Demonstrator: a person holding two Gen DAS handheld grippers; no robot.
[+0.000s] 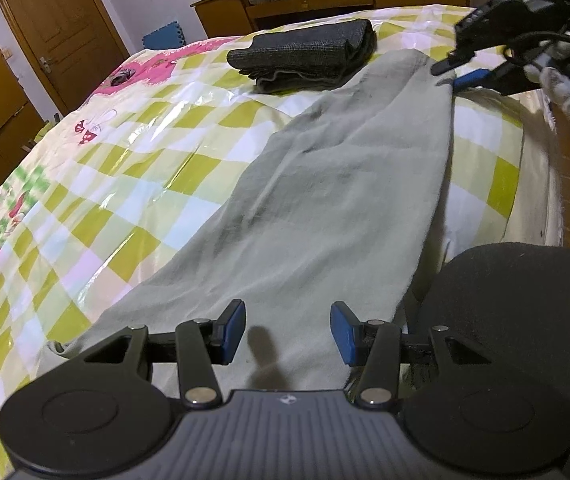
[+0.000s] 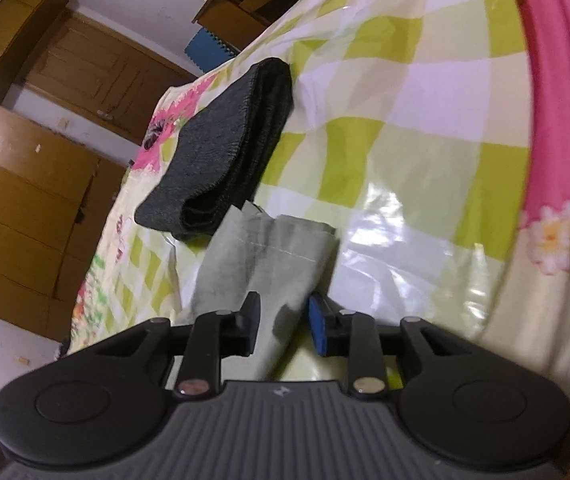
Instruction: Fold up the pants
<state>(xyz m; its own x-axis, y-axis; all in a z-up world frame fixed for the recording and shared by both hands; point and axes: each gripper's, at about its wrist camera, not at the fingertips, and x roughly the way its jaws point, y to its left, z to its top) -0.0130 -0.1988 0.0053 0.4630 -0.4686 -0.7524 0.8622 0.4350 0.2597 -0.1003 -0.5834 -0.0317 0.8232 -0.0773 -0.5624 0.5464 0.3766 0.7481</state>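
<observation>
Pale pants (image 1: 345, 184) lie lengthwise on the bed (image 1: 133, 152), unfolded; left tool (image 1: 287, 330) spread above the near end, right tool (image 2: 283, 320) parted around the far hem, not pinching; next, grip both ends

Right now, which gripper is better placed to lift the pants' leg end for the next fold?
Right. The right gripper has the grey pants hem between its fingers; the left gripper hangs open at the opposite end.

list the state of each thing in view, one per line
light green pants: laid out flat on the bed, not yet folded short
dark grey garment: folded, resting at the pants' far end
left tongs: open over the pants, gripping nothing
right tongs: open, pants hem between the pads
wooden door: closed
</observation>
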